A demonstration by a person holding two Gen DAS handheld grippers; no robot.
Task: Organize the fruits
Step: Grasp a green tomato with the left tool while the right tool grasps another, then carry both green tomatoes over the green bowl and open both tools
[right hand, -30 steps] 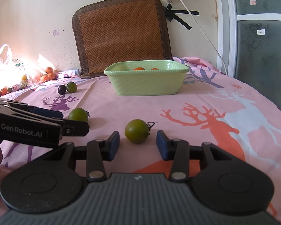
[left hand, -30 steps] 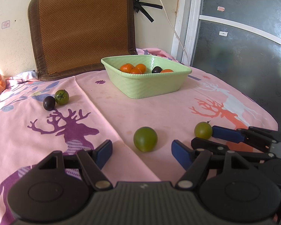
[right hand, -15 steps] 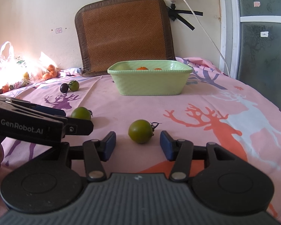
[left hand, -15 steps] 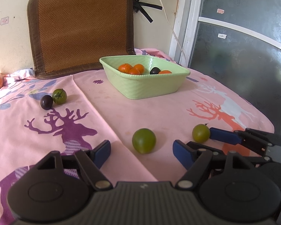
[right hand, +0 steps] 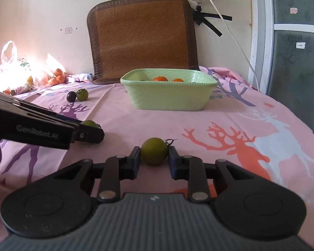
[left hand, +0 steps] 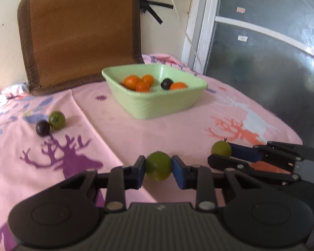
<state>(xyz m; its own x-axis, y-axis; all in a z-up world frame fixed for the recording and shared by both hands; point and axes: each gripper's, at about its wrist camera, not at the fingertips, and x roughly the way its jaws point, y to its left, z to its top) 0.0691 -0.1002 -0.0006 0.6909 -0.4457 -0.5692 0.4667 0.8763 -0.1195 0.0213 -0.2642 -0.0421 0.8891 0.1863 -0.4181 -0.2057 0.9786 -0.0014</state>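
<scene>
My left gripper (left hand: 158, 169) is shut on a green tomato (left hand: 158, 168), just above the pink cloth. My right gripper (right hand: 154, 154) is shut on a second green tomato (right hand: 154, 153) with a stem. The right gripper also shows in the left wrist view (left hand: 221, 153), holding its tomato (left hand: 220, 148). The left gripper shows at the left in the right wrist view (right hand: 90, 130). A light green basket (left hand: 157, 106) holds several oranges and a dark plum (left hand: 167, 83); it also shows in the right wrist view (right hand: 169, 100).
A green tomato (left hand: 57, 120) and a dark plum (left hand: 42, 128) lie together on the cloth at far left. A woven brown cushion (left hand: 79, 33) leans on the wall behind the basket. A plastic bag of fruit (right hand: 21, 77) sits far left. A glass door (left hand: 272, 62) stands right.
Both grippers have closed on the green tomatoes that lay between their open fingers. The left view has moved forward and slightly up.
</scene>
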